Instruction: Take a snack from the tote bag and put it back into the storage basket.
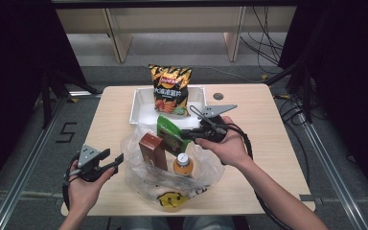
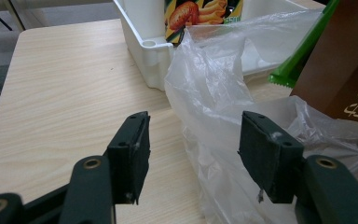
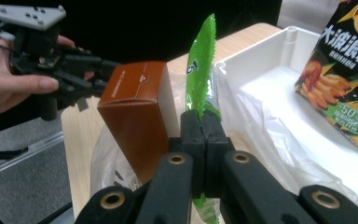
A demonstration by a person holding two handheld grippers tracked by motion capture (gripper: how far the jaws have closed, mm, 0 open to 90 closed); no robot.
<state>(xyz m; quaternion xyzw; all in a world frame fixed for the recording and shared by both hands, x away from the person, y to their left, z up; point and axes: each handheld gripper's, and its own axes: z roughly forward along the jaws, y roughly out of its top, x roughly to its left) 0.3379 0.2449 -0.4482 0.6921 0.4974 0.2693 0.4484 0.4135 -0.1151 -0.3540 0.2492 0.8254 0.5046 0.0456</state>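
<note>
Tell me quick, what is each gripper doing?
Left gripper: open, holding nothing, next to the plastic bag.
Right gripper: shut on the green snack packet.

Glossy green foil packet, crinkly clear plastic bag, matt wood table

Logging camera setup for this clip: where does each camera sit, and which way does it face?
High view: above the person's side, looking forward and down on the table; both forearms and grippers show.
Left gripper view: rides the left gripper, open jaws beside the plastic bag.
Right gripper view: rides the right gripper, jaws shut on the green packet; the other hand shows at left.
Shared: white bin, chips bag, brown box.
</note>
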